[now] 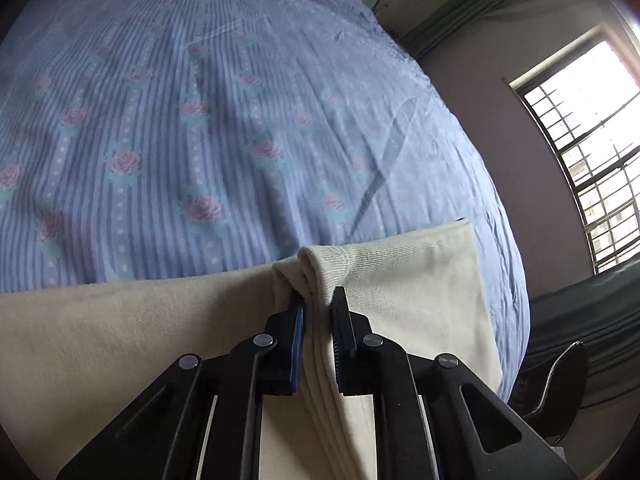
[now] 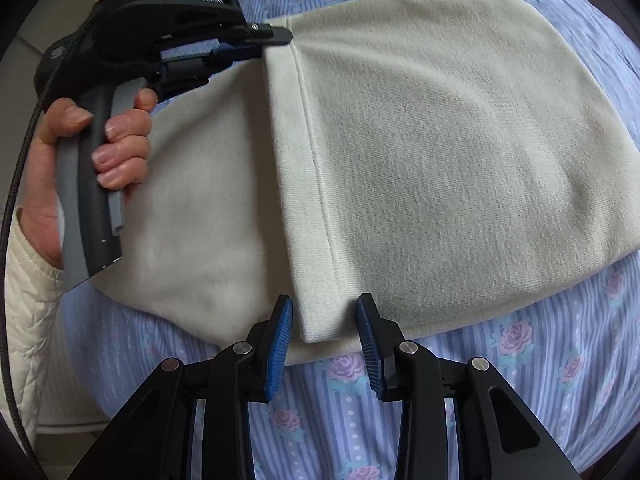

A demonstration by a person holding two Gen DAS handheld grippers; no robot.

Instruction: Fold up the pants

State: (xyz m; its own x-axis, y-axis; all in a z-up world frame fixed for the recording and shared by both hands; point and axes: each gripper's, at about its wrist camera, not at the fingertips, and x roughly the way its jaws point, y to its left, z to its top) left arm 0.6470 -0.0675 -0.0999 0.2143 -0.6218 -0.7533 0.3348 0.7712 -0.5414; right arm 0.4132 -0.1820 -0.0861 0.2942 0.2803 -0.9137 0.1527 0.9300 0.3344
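Note:
Cream pants [image 2: 440, 140] lie folded on a bed, a doubled upper layer with a stitched hem edge [image 2: 316, 168] running across the lower layer. My left gripper [image 1: 318, 300] is shut on a bunched fold of that cream fabric [image 1: 320, 264], which rises between its pads. In the right wrist view the left gripper [image 2: 276, 40] pinches the hem's far corner, held by a hand [image 2: 120, 148]. My right gripper [image 2: 325, 308] hovers at the hem's near corner [image 2: 320, 332]; its blue pads [image 2: 280, 344] stand apart on either side of the flat corner, not pressing it.
A blue striped sheet with pink roses [image 1: 200, 120] covers the bed and stretches far beyond the pants. The bed's edge drops off at the right, near a barred window [image 1: 592, 152]. A dark object [image 1: 560, 376] sits beside that edge. A quilted white sleeve [image 2: 24, 320] shows at left.

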